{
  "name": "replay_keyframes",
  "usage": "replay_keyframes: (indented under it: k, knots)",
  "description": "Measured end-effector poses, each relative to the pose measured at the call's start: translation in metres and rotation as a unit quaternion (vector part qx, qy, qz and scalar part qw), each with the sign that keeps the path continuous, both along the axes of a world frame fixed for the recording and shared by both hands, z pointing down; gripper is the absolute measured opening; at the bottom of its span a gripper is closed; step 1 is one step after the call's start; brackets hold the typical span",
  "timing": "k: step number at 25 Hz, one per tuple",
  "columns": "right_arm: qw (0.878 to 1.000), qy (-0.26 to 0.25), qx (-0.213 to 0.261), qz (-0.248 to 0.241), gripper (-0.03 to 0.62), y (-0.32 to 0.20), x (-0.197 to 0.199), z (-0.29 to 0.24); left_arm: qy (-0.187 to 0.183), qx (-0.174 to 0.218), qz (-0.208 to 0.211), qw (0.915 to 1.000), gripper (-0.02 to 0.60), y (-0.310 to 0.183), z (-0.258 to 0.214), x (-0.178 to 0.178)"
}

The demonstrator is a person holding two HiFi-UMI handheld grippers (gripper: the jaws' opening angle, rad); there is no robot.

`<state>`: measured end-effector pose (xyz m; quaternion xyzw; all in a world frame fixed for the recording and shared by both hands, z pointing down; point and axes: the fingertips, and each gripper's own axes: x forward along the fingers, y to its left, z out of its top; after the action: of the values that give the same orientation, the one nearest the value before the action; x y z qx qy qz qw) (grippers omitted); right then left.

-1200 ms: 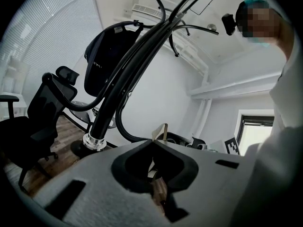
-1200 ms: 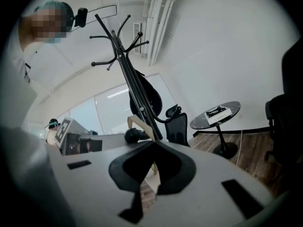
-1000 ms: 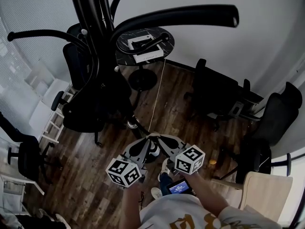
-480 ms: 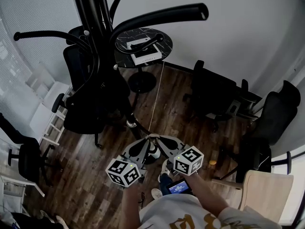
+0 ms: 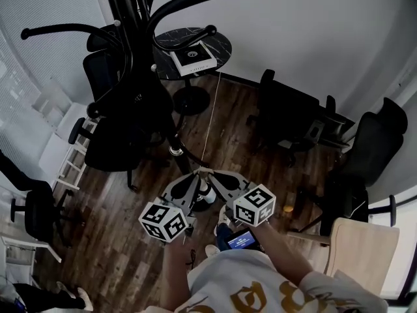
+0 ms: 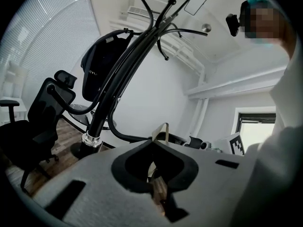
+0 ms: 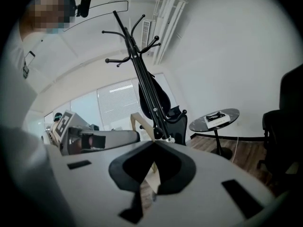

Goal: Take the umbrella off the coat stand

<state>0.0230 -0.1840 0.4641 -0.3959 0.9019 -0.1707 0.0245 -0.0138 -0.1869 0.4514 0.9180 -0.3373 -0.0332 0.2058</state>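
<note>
Facing the coat stand (image 5: 128, 25), left gripper (image 6: 152, 140) and right gripper (image 7: 154, 143) hold fingers (image 7: 201, 183) shut on nothing; open them before reaching the indistinct umbrella.

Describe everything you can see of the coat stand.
The coat stand is black all over, apparently painted metal: a bundle of slim tubes rising upright as one pole, then splaying near the top into curved arms with rounded tips. A silvery collar rings the pole low down, above curved legs on the wooden floor. A black office chair stands right beside it; whether they touch cannot be told.
</note>
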Motion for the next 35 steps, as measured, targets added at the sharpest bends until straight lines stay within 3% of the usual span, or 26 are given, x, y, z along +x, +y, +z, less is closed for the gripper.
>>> replay_keyframes:
  k: [14,35]
  knots:
    - [1.0,0.015,0.01,0.004,0.013,0.031,-0.007,-0.011,-0.004,0.012,0.003,0.9999,0.021,0.03,-0.011,-0.008]
    - [0.999,0.019,0.018,0.047,0.013,0.089,0.012,-0.02,-0.002,0.023,0.054,0.9983,0.021,0.082,-0.02,0.015]
